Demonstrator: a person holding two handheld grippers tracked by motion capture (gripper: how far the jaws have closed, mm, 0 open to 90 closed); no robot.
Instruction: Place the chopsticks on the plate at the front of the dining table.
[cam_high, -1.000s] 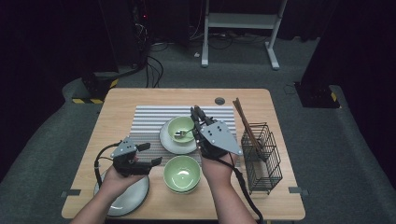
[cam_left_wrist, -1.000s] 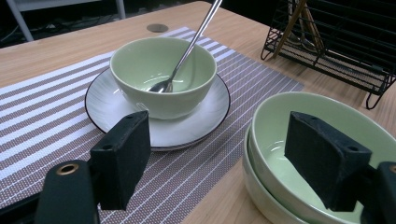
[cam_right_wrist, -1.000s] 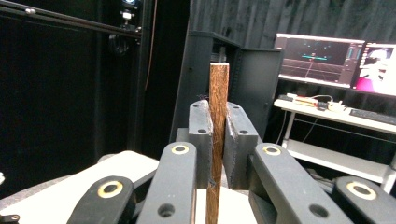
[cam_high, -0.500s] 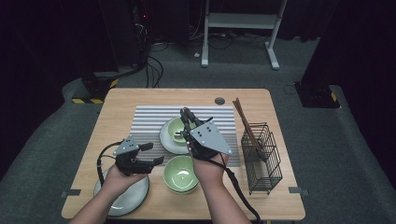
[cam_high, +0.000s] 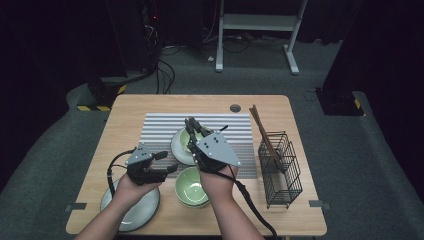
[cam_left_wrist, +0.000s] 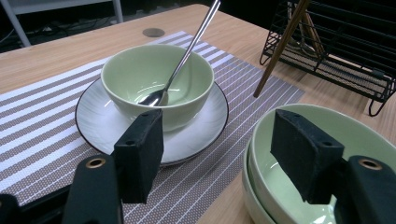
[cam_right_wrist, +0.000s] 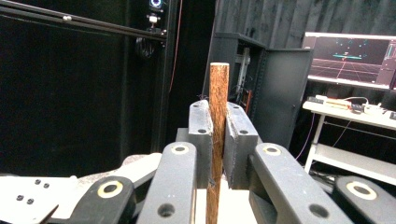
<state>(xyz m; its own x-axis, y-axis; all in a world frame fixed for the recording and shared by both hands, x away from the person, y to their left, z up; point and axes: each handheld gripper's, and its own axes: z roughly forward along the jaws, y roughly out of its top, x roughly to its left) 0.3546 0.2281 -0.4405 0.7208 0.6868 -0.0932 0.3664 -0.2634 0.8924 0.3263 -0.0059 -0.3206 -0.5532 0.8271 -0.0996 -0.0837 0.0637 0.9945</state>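
Two stacked pale green bowls (cam_high: 190, 187) (cam_left_wrist: 369, 135) stand near the table's front. My left gripper (cam_high: 168, 162) (cam_left_wrist: 217, 154) is open and straddles their left rim, one jaw inside and one outside; the jaws have just been closing and neither pad touches. Beyond sits another green bowl (cam_left_wrist: 135, 70) with a metal spoon (cam_left_wrist: 187, 51) in it, on a white plate (cam_high: 177, 147) (cam_left_wrist: 98, 126). My right gripper (cam_high: 192, 125) (cam_right_wrist: 218, 126) hovers over that bowl, shut on a brown wooden stick (cam_right_wrist: 218, 93) that stands upright between its pads.
A striped grey placemat (cam_high: 160, 130) lies under the plate. At the right stands a black wire rack (cam_high: 280, 165) (cam_left_wrist: 336, 42) with brown chopsticks (cam_high: 260, 130) leaning in it. A grey plate (cam_high: 132, 210) lies at the front left under my left hand.
The left gripper has shifted slightly right, up to the stacked bowls, and its jaws stand narrower. The right gripper has slid a little left over the bowl on the plate.
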